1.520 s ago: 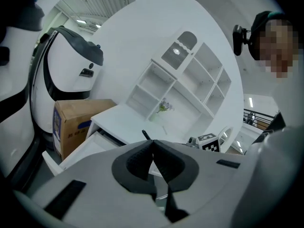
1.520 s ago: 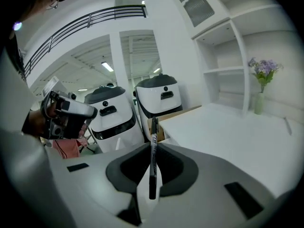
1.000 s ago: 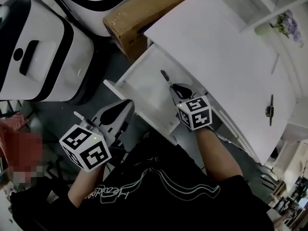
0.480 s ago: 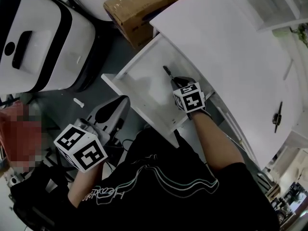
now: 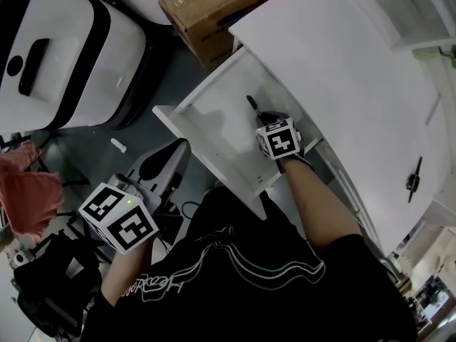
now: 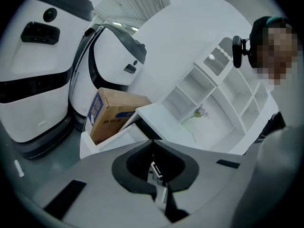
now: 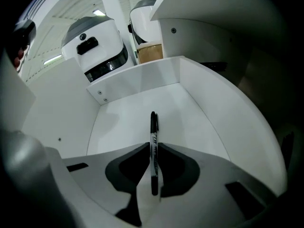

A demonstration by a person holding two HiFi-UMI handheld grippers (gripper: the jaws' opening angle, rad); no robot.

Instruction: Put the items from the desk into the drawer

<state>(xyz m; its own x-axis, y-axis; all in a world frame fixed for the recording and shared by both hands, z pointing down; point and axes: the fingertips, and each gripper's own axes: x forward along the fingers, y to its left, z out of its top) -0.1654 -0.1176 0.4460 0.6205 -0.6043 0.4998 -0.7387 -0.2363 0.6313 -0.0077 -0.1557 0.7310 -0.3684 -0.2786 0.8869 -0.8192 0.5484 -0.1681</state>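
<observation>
My right gripper (image 5: pixel 261 115) (image 7: pixel 153 148) is shut on a black marker (image 7: pixel 153 125), which sticks out forward past the pads. It points steeply down inside the open white drawer (image 5: pixel 214 120), with the marker (image 5: pixel 251 103) just above the drawer floor (image 7: pixel 133 108). My left gripper (image 5: pixel 171 159) (image 6: pixel 154 164) is outside the drawer, lower left of its front panel, with its jaws together and nothing held. A small dark item (image 5: pixel 413 179) lies on the white desk top (image 5: pixel 335 70) at the right.
A cardboard box (image 5: pixel 206 9) stands behind the drawer. A large white machine with black trim (image 5: pixel 57 48) fills the upper left. A red cloth (image 5: pixel 25 191) and a small white piece (image 5: pixel 119 145) lie on the grey floor. White shelves (image 6: pixel 209 94) stand past the desk.
The right gripper has sunk into the drawer with the marker still in its jaws. The left gripper has dropped a little beside the drawer front.
</observation>
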